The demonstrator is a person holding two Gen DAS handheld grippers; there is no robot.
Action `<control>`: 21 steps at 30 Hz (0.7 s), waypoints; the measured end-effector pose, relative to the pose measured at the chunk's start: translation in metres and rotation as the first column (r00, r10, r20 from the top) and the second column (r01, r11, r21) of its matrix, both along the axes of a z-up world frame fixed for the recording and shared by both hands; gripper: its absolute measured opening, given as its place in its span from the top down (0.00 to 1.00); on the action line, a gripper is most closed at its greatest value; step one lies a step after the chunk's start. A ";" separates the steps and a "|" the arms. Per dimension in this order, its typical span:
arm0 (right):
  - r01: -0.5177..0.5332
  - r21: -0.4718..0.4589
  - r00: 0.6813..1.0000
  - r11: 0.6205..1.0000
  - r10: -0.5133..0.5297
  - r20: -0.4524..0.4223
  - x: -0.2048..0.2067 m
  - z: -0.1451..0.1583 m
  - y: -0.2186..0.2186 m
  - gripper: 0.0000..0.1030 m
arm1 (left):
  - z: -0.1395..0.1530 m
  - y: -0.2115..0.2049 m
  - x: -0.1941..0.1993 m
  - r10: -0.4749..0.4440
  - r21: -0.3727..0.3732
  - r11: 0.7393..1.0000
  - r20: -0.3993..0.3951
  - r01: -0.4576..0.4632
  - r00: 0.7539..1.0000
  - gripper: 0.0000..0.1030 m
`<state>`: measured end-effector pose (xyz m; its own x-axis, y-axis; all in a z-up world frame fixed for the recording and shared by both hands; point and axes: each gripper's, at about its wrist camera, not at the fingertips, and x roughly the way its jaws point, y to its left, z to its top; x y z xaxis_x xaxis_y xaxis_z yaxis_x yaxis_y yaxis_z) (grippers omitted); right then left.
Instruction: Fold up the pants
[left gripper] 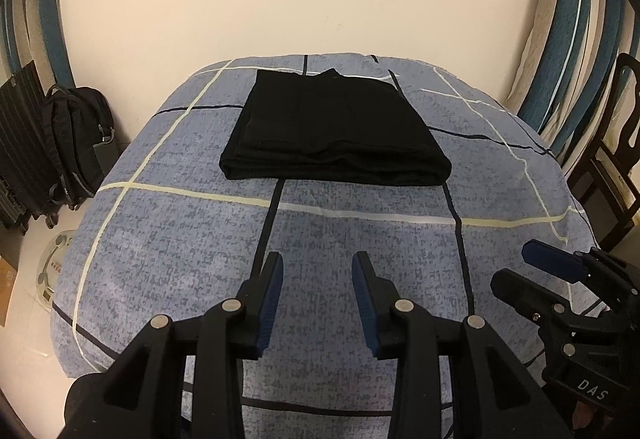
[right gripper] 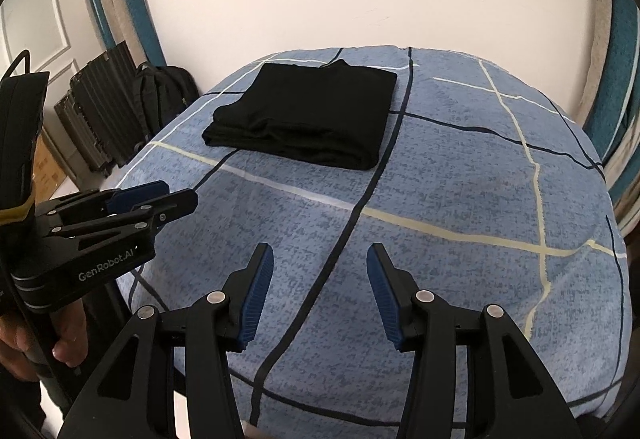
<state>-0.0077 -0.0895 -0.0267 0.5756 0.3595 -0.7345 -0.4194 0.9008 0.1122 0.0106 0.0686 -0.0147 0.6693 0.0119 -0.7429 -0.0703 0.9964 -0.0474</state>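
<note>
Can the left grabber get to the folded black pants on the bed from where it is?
Probably yes. The left gripper is open and empty, and only bare blue checked bedcover lies between it and the folded black pants. The right gripper sits off to the side, not in the way.

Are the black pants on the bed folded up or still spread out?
Folded. The black pants lie as a neat, stacked rectangle on the blue bedspread, with layered edges along the near side. Neither gripper touches them.
</note>
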 end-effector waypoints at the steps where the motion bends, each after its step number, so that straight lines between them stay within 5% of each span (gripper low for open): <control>1: 0.000 -0.001 1.000 1.000 0.000 -0.001 0.000 0.000 0.000 0.52 | 0.000 -0.001 0.000 0.004 0.009 1.000 0.000 -0.004 1.000 0.63; 21: -0.006 -0.011 1.000 1.000 0.006 -0.005 0.001 -0.002 0.006 0.52 | -0.002 -0.001 0.001 0.019 0.020 1.000 0.001 -0.019 1.000 0.62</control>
<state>-0.0067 -0.0833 -0.0290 0.5697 0.3552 -0.7411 -0.4246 0.8993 0.1046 0.0116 0.0672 -0.0164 0.6693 0.0394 -0.7420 -0.0893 0.9956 -0.0277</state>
